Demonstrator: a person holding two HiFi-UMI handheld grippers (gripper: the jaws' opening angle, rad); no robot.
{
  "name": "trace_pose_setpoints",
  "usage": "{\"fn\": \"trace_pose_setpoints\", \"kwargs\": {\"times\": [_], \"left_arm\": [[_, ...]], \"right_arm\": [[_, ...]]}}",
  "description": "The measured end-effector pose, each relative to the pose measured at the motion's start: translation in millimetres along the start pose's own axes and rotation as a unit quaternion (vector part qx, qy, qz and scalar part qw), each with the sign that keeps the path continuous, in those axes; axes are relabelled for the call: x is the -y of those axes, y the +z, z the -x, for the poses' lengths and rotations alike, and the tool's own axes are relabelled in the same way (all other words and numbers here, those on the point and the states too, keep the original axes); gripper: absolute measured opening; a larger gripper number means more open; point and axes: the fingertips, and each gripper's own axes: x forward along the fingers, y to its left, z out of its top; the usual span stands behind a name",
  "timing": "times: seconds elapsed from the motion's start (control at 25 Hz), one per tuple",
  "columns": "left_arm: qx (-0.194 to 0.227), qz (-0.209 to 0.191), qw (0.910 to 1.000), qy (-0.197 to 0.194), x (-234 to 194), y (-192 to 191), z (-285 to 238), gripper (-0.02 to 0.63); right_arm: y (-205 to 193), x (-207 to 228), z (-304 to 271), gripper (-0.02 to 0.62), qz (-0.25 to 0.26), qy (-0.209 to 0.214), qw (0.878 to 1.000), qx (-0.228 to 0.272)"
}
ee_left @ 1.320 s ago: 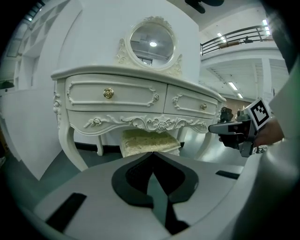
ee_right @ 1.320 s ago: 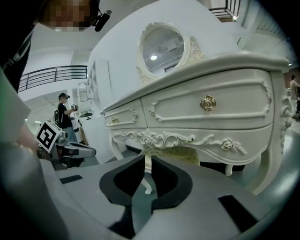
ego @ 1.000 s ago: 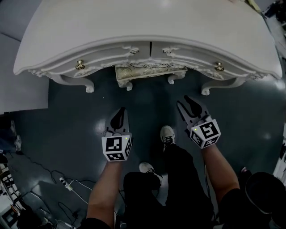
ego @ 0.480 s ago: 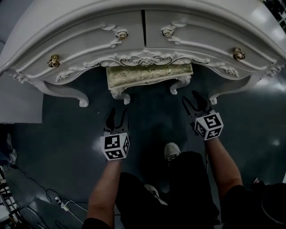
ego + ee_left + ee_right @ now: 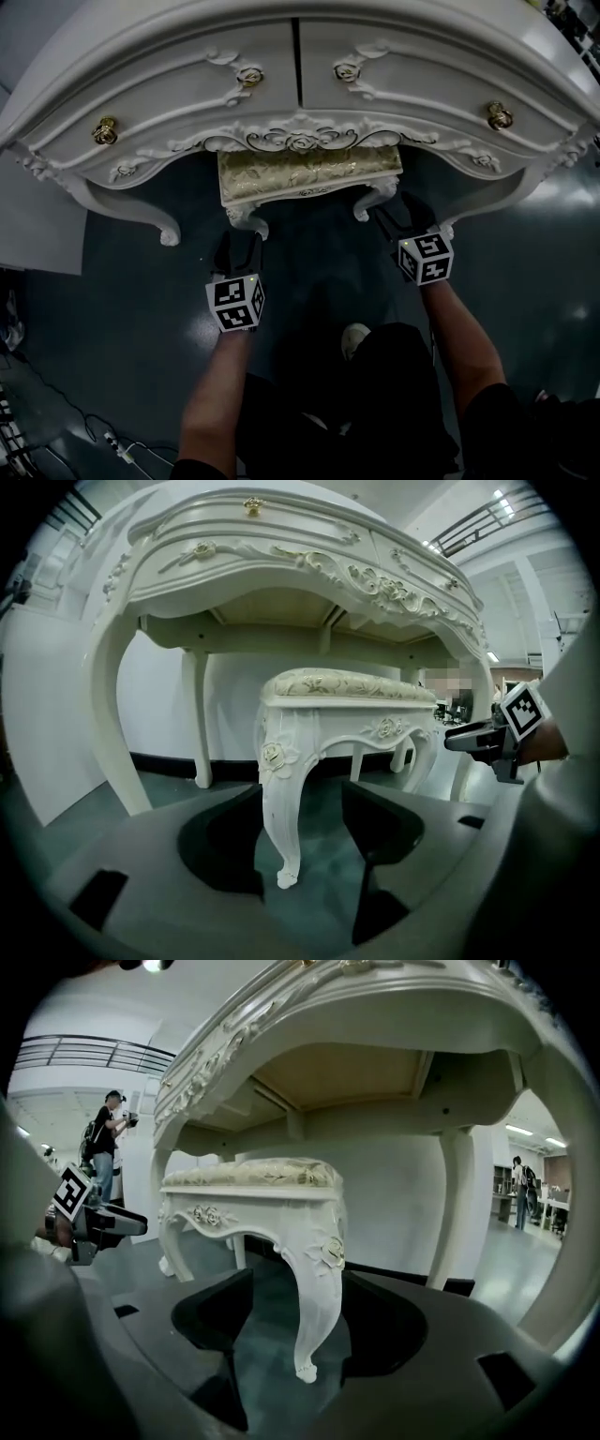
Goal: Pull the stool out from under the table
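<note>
Two-handed approach at the table (image 5: 178, 66): with left gripper (image 5: 238, 242) and right gripper (image 5: 398, 216) opening, unclenched, around front legs (image 5: 281, 799) of the stool (image 5: 309, 174), clamp squarely, then draw evenly toward 6 o'clock.

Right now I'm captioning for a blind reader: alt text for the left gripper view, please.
The left tongs, jaws opening, straddle one near leg of a white carved stool without gripping it. The stool stands under an ornate white table on a dark floor.

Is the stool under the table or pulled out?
Mostly under: the stool sits tucked beneath the table, only its front edge showing.
</note>
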Motion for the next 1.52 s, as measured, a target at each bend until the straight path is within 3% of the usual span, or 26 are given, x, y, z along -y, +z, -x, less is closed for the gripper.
{"fn": "trace_pose_setpoints", "kwargs": {"times": [0.64,0.8,1.52], "left_arm": [[-0.028,0.003,0.9996,0.005,-15,-10,-56,0.272],[-0.034,-0.003,0.9994,0.006,-21,-9,-68,0.272],[-0.061,0.001,0.9981,-0.007,-23,-17,-70,0.247]], "right_arm": [[-5,21,-68,0.298,0.007,0.005,0.999,-0.034],[-7,23,-81,0.296,-0.011,0.002,0.999,-0.038],[-17,18,-73,0.278,-0.016,-0.01,0.998,-0.056]]}}
